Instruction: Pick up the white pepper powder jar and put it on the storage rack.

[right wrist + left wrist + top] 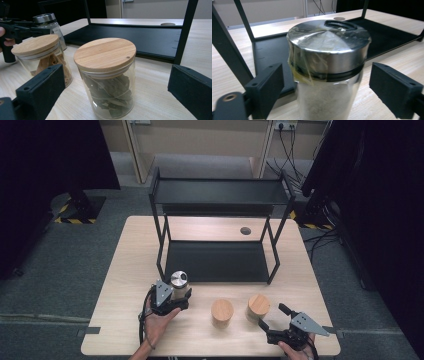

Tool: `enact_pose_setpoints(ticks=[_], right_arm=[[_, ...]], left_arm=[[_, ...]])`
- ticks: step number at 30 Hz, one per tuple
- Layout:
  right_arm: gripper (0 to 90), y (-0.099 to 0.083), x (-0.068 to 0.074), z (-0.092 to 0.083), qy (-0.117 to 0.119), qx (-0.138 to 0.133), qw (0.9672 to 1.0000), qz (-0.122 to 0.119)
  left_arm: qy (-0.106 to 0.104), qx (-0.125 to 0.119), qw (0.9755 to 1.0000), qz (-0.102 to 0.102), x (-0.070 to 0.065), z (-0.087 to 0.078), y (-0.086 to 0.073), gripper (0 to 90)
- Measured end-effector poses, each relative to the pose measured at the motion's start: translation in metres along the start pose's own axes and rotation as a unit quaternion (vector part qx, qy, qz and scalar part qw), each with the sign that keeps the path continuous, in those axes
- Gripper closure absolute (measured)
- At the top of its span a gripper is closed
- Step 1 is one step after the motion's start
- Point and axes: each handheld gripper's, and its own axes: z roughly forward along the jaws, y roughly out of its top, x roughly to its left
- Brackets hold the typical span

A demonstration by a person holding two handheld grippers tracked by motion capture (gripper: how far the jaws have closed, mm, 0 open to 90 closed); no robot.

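The step in hand looks like a grasp on the glass shaker jar with the shiny steel lid (328,67), which stands on the pale wooden counter (125,320) just in front of the black two-tier metal rack (217,262). The left gripper (328,87) straddles it, fingers (265,90) parted with a gap either side. Next they need to close on the glass. Clear tape wraps the lid. The right gripper (117,95) stands open near the wooden-lidded glass jar of leaves (107,77).
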Motion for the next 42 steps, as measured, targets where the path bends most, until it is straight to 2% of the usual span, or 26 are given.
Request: enact_pose_setpoints(ticks=[5, 9, 17, 29, 42], right_arm=[[1.4, 0.000, 0.000, 0.001, 0.001, 0.001, 1.0000, 0.000], [1.4, 0.000, 0.000, 0.001, 0.003, 0.001, 1.0000, 0.000], [1.5, 0.000, 0.000, 0.000, 0.002, 0.000, 1.0000, 0.001], [1.6, 0.000, -0.001, 0.000, 0.001, -0.001, 1.0000, 0.001], [1.6, 0.000, -0.001, -0.001, 0.000, -0.002, 1.0000, 0.001]], left_arm=[[0.000, 0.009, 0.9999, 0.007, -0.001, 0.004, 0.003, 21.3], [0.004, 0.015, 0.9999, 0.005, -0.001, 0.008, 0.006, 29.8], [-0.002, 0.015, 0.9999, -0.002, 0.001, 0.008, 0.007, 30.6], [-0.015, 0.003, 0.9999, 0.004, 0.005, 0.002, 0.017, 30.6], [-0.020, 0.002, 0.9998, 0.009, 0.005, 0.010, 0.032, 30.6]])
